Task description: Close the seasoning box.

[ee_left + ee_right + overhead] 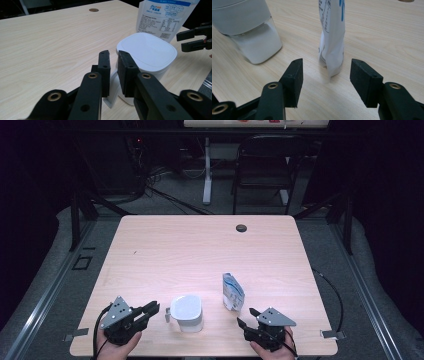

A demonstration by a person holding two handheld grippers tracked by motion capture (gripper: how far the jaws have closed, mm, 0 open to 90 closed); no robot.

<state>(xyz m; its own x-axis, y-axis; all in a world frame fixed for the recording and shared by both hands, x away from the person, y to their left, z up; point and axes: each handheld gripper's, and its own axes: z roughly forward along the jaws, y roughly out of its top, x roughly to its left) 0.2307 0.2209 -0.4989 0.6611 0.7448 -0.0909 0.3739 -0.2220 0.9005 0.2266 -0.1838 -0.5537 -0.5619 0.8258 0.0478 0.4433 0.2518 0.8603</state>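
Note:
A white lidded container [187,312] with a small side handle [167,314] stands near the table's front edge. In the left gripper view the container [146,52] is just beyond the jaws. My left gripper [155,308] lies to its left and points at the handle [112,87]. Its jaws [113,53] stand a narrow gap apart, and nothing is pressed between the pads. A white and blue pouch [232,291] stands upright to the container's right. My right gripper [246,316] sits open just in front of the pouch [333,37], apart from it.
The light wooden table [200,250] has a round cable hole [241,228] near its far edge. A black chair [265,165] and a desk leg stand on the floor beyond. The right gripper [193,37] shows at the right edge of the left gripper view.

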